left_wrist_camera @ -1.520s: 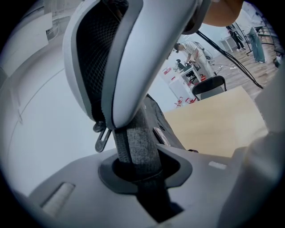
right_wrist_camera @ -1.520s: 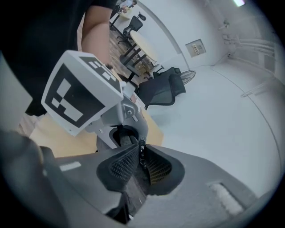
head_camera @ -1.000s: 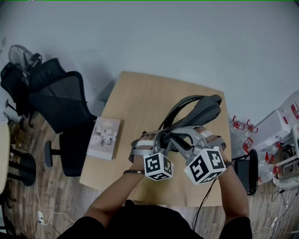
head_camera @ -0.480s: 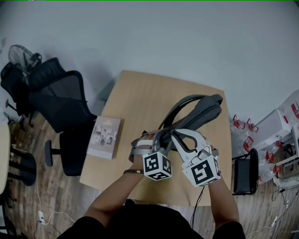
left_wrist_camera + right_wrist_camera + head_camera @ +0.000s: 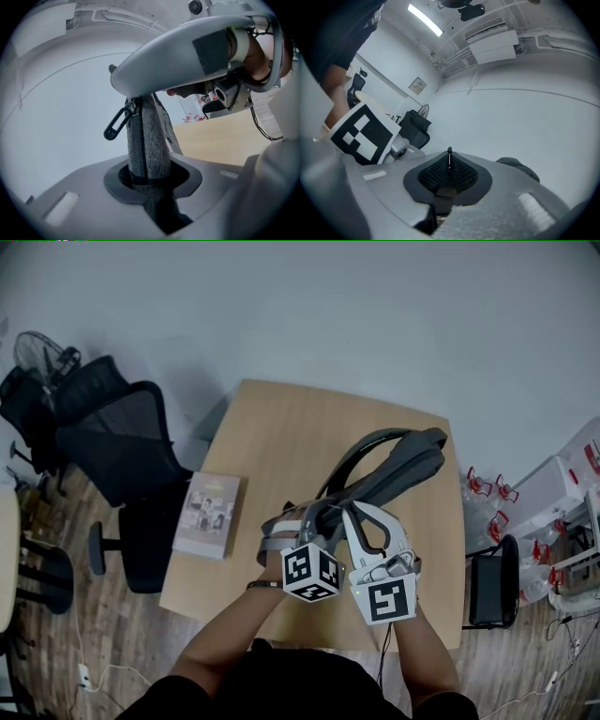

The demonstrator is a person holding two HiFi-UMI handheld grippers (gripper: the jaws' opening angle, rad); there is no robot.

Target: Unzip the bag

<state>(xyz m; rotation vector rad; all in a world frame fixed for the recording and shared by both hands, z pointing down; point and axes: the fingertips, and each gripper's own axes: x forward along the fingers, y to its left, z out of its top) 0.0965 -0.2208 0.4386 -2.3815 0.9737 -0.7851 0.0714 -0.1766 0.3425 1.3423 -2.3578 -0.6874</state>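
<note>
A grey bag (image 5: 403, 465) lies on the wooden table (image 5: 272, 437), and both grippers meet at its near end. My left gripper (image 5: 312, 515) is shut on a fold of the bag's grey fabric (image 5: 149, 140), which stands up between its pads. A black zipper pull (image 5: 117, 124) hangs loose beside that fold. My right gripper (image 5: 352, 514) sits just right of the left one and reaches over the fold. Its jaws have just been closing, and its pads (image 5: 461, 174) now meet on a thin dark tab (image 5: 449, 157), apparently a second zipper pull seen edge-on.
A book (image 5: 208, 515) lies at the table's left edge. Black office chairs (image 5: 117, 442) and a fan (image 5: 42, 352) stand to the left. On the floor to the right are a black box (image 5: 487, 592) and clear containers with red clips (image 5: 492, 507).
The right gripper has rolled and swung in towards the left gripper, its marker cube dropping down and left. The left gripper and the bag have stayed where they were.
</note>
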